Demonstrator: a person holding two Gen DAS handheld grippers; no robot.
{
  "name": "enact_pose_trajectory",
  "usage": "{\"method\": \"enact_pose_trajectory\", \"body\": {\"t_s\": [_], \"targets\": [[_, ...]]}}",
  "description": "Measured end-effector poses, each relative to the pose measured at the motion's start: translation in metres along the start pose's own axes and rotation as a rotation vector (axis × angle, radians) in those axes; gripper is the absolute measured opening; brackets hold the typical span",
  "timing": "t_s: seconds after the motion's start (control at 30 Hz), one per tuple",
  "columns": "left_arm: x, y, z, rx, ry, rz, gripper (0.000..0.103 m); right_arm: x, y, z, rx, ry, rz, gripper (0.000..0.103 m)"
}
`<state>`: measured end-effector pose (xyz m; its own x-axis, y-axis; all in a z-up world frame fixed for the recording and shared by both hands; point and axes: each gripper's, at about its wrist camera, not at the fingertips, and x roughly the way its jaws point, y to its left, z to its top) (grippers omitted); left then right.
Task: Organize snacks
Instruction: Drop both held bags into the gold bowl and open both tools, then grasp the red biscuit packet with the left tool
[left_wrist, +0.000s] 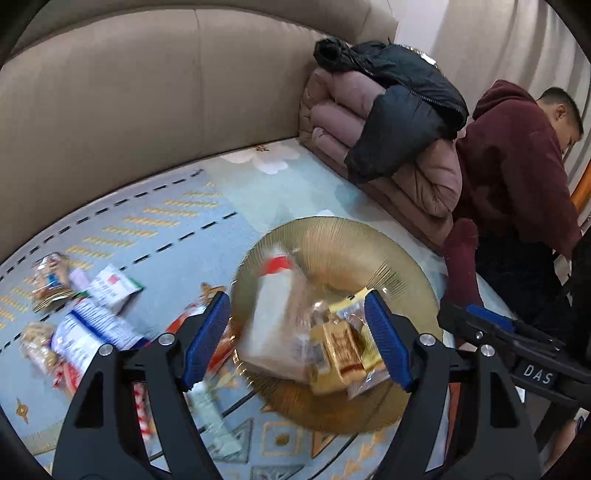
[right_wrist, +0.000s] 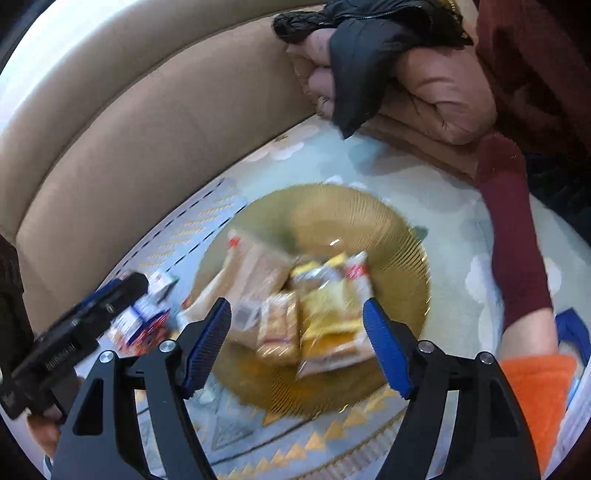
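Note:
A gold ribbed plate (left_wrist: 343, 243) (right_wrist: 332, 218) lies on a patterned blue mat. On it are piled several snack packets: a long pale packet with a red label (left_wrist: 273, 306) (right_wrist: 255, 269) and yellow packets (left_wrist: 343, 347) (right_wrist: 328, 317). My left gripper (left_wrist: 297, 341) hovers open over the plate's near side, nothing between its fingers. My right gripper (right_wrist: 297, 343) is also open above the plate and holds nothing. Each gripper shows at the edge of the other's view: the right one (left_wrist: 454, 314), the left one (right_wrist: 136, 284). More loose packets (left_wrist: 88, 332) (right_wrist: 147, 314) lie left of the plate.
A beige padded backrest (left_wrist: 147, 110) curves behind the mat. Folded pink quilts with a black jacket (left_wrist: 399, 110) sit at the back right. A person in a maroon hoodie (left_wrist: 517, 166) sits at the right, one socked foot (right_wrist: 513, 240) near the plate. An orange cloth (right_wrist: 535, 387) lies close by.

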<state>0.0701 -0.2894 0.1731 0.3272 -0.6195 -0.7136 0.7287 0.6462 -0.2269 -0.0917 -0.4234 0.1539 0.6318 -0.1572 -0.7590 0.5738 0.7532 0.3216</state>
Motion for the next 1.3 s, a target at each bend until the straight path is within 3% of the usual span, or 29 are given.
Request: {"method": "enact_pose_trajectory", "body": {"t_s": [0.3, 0.43, 0.53, 0.73, 0.8, 0.87, 1.17, 1.3], "targets": [[-0.118, 0.060, -0.040, -0.051, -0.076, 0.060, 0.085, -0.039, 0.087, -0.077, -0.192, 0.022, 0.086, 0.085], [-0.167, 0.094, -0.071, -0.090, -0.104, 0.115, 0.091, -0.024, 0.122, -0.129, -0.269, 0.099, 0.141, 0.088], [-0.188, 0.125, -0.101, -0.135, -0.103, 0.181, 0.092, -0.007, 0.148, -0.162, -0.380, 0.121, 0.117, 0.089], [-0.176, 0.189, -0.162, -0.280, -0.054, 0.285, 0.092, 0.034, 0.152, -0.195, -0.406, 0.179, 0.109, 0.090], [-0.159, 0.200, -0.180, -0.291, -0.009, 0.347, 0.091, 0.044, 0.150, -0.202, -0.424, 0.190, 0.081, 0.090], [-0.142, 0.202, -0.185, -0.275, 0.031, 0.364, 0.090, 0.054, 0.148, -0.203, -0.432, 0.203, 0.055, 0.090], [-0.103, 0.202, -0.193, -0.264, 0.109, 0.314, 0.089, 0.075, 0.147, -0.197, -0.414, 0.219, 0.030, 0.090], [-0.092, 0.200, -0.193, -0.309, 0.157, 0.193, 0.079, 0.072, 0.146, -0.191, -0.399, 0.207, 0.028, 0.090]]}}
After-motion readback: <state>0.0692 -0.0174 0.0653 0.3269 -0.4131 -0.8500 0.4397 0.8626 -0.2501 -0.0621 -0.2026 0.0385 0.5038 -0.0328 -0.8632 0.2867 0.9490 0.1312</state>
